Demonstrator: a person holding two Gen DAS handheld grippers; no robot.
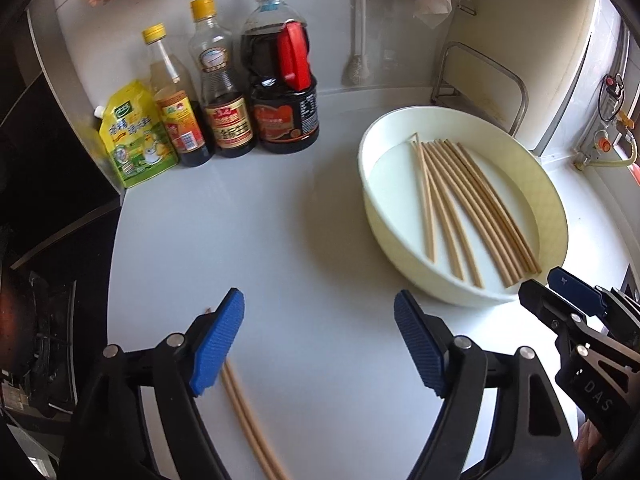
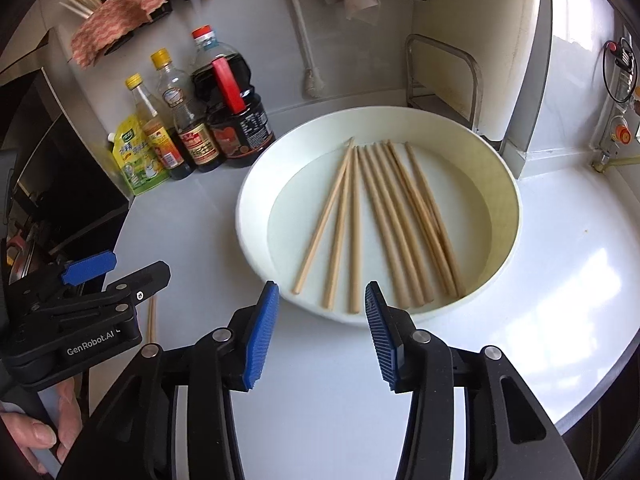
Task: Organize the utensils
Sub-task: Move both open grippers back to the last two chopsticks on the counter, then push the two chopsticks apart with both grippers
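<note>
Nine chopsticks (image 2: 376,224) lie in white basin (image 2: 516,216).

the right gripper (image 2: 322,332) hangs over the white counter (image 2: 560,240) with its blue pads apart and nothing between them, just short of the near rim of a white basin (image 2: 256,184). loose wooden chopsticks (image 2: 384,224) lie fanned across the basin floor. the left gripper (image 2: 116,276) sits at lower left above a pair of chopsticks (image 2: 152,320) on the counter, and sauce bottles (image 2: 192,120) stand behind.
</note>
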